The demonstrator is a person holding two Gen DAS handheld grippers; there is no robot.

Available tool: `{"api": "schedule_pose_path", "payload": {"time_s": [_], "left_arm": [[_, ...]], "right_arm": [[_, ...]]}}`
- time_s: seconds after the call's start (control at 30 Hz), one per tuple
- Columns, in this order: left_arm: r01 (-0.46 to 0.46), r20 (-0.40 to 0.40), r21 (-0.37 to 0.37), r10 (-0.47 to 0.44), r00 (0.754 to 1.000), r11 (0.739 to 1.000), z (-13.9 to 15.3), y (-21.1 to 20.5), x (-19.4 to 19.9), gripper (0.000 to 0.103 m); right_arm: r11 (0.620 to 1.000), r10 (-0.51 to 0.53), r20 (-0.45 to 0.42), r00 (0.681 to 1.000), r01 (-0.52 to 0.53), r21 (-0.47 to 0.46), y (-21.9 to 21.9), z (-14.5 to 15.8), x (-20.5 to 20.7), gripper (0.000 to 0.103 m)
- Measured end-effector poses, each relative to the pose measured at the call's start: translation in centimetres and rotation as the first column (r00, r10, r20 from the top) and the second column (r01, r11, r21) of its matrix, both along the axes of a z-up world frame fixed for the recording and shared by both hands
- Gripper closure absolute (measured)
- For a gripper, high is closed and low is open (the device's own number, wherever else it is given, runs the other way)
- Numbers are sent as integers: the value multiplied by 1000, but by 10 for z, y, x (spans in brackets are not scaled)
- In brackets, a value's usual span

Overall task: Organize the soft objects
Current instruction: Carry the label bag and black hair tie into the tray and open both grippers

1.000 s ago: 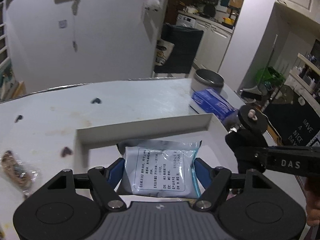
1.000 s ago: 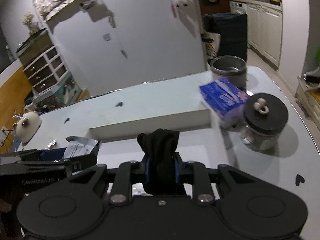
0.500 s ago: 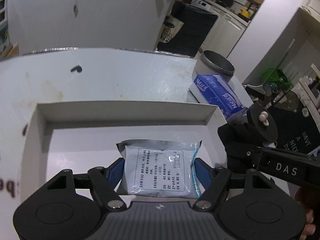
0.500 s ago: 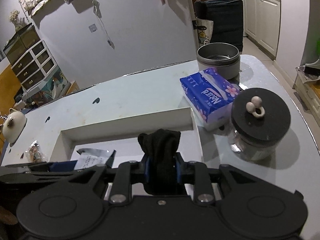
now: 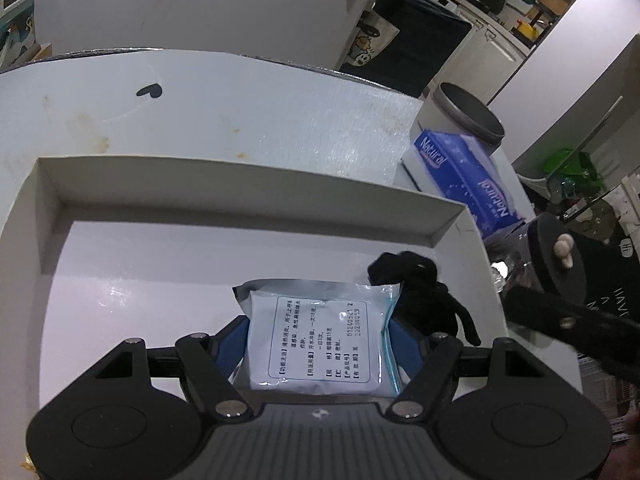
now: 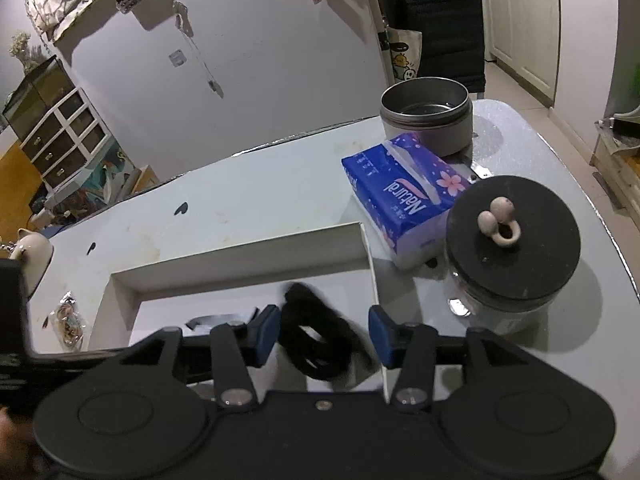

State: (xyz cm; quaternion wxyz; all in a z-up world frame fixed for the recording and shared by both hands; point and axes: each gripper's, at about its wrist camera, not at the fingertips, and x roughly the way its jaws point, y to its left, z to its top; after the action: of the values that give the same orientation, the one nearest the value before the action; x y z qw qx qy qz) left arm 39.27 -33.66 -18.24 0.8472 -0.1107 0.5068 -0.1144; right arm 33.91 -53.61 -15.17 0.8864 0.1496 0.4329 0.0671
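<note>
My left gripper (image 5: 318,336) is shut on a silver sachet with a printed white label (image 5: 320,340), held over the floor of the white open box (image 5: 240,208). A black soft cloth (image 5: 420,292) lies in the box just right of the sachet. In the right wrist view my right gripper (image 6: 322,334) is open, its blue pads (image 6: 266,328) spread either side of the black cloth (image 6: 316,336), which rests loose in the box (image 6: 248,256). The cloth looks blurred.
A blue tissue pack (image 6: 400,196), a grey metal tin (image 6: 426,114) and a glass jar with a black lid (image 6: 512,236) stand right of the box. A small snack packet (image 6: 68,320) lies on the table at the left. A white teapot (image 6: 28,248) sits at the far left edge.
My right gripper has opened and let go of the black cloth, which has dropped into the box. Both grippers have moved forward over the box. The left still holds the sachet.
</note>
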Motion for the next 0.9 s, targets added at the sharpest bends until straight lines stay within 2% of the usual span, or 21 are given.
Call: {"api": "schedule_pose_path", "payload": {"time_s": [0.1,0.27,0.3,0.33,0.43,0.6,0.73,0.9], "left_arm": [[-3,2,9,3,1000,1000,-3,-3,1,28],[22,-8,-31,-22,1000,999,-4,-11,1,27],[25,2,-30,-25,1000,999,-3,-12,1,27],[21,18,-19,-21,1000,1000,-1,-12,0,27],[-22,48,39,20,999,999,3,-4,2,27],[-70,9,121,70,998,990,3,8,3,27],[-14,-16,144,17,1000,989,2,-2,-7,27],[70,-16,170,-69,998,983,-4,-26,-16,25]], "right_arm": [[1000,7,8,1000,-7,2,-5,4,-4,51],[1000,6,12,1000,-6,9,-12,9,-8,62],[1000,5,10,1000,-5,9,-13,9,-8,69],[1000,4,7,1000,-5,8,-13,8,-7,73],[1000,7,-8,1000,-7,0,-11,4,-5,75],[1000,21,-6,1000,-21,-3,-8,3,-2,78],[999,42,-6,999,-42,-11,-3,-4,6,91],[996,64,-45,997,-67,-67,10,-24,21,95]]}}
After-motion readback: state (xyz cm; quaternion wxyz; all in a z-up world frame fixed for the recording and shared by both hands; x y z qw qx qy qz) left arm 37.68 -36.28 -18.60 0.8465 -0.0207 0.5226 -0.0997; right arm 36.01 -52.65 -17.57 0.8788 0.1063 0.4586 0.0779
